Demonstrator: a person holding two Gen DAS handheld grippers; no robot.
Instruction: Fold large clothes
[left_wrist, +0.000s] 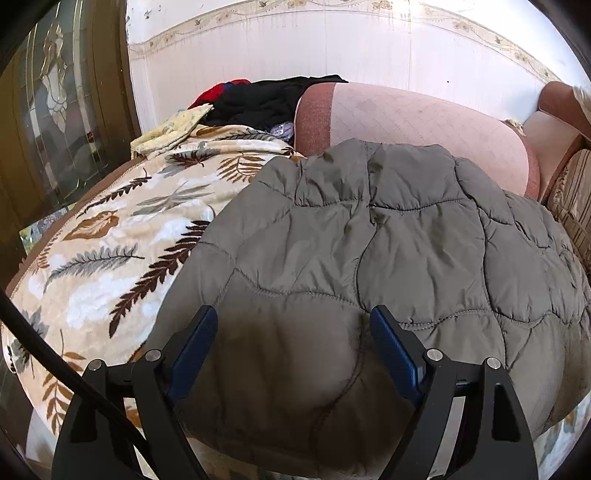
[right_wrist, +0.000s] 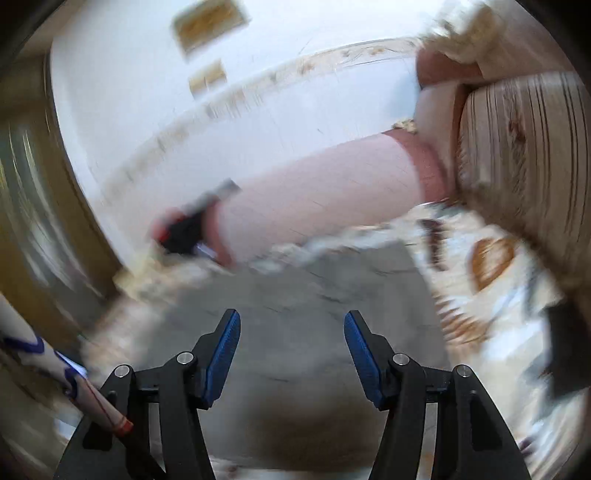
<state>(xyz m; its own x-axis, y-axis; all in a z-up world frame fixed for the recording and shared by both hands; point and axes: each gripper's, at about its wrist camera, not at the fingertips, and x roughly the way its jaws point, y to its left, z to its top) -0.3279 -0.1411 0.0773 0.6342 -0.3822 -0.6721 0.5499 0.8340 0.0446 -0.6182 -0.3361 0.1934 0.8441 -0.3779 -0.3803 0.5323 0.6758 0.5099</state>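
Folding is looking partway done, by my reading: the grey quilted jacket is lying on the leaf-patterned blanket as a compact, puffy bundle with rounded, doubled-looking edges, and no sleeve is sticking out. Whether another fold or only smoothing is remaining, the pictures are not settling.

The left gripper is hovering at the near edge of the jacket with its jaws spread wide; the padded fabric is bulging up between the blue pads, but they are not squeezing it, so nothing is being held. The right gripper is also standing spread apart, pinching nothing, with the jacket lying below and beyond its tips.

Behind the jacket a pink cushion is leaning against the wall, and a pile of dark and red clothes is waiting at the far left, perhaps the next items.

Much is hard to read. The right wrist view is smeared by motion blur, so the jacket's outline there is vague. The jacket's near edge is being cut off by the left gripper's body, its underside and any tucked sleeves are hidden, and its right side is running out of the left view.
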